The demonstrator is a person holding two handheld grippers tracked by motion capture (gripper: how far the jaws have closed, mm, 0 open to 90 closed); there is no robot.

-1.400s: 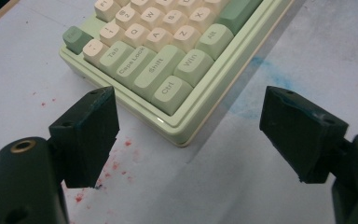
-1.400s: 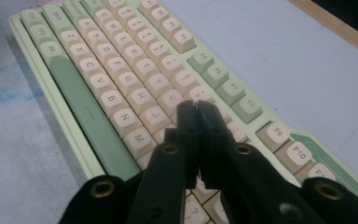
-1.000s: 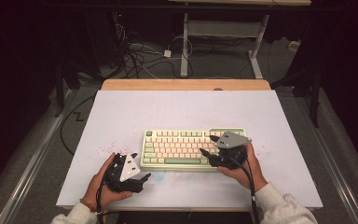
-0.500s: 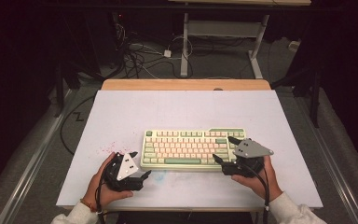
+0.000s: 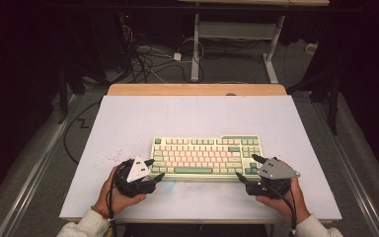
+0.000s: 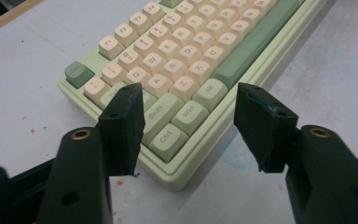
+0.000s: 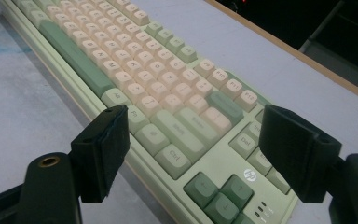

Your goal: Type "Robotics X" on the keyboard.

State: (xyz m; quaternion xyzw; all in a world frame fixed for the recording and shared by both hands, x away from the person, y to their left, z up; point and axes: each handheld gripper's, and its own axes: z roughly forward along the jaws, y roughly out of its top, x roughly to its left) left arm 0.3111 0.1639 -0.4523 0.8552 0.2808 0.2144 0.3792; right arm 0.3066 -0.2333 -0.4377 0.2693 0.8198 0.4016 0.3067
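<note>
The keyboard (image 5: 207, 156) lies flat on the white bench (image 5: 187, 118), near its front edge. The left hand-held gripper (image 5: 154, 169), whose jaws have just been closing, stands spread around the keyboard's near left corner. The right hand-held gripper (image 5: 246, 169) is spread at the near right corner, pinching nothing.

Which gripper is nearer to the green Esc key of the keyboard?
Left. The left gripper straddles the keyboard's near-left corner, below the Esc key; the right gripper is at the opposite end.
</note>
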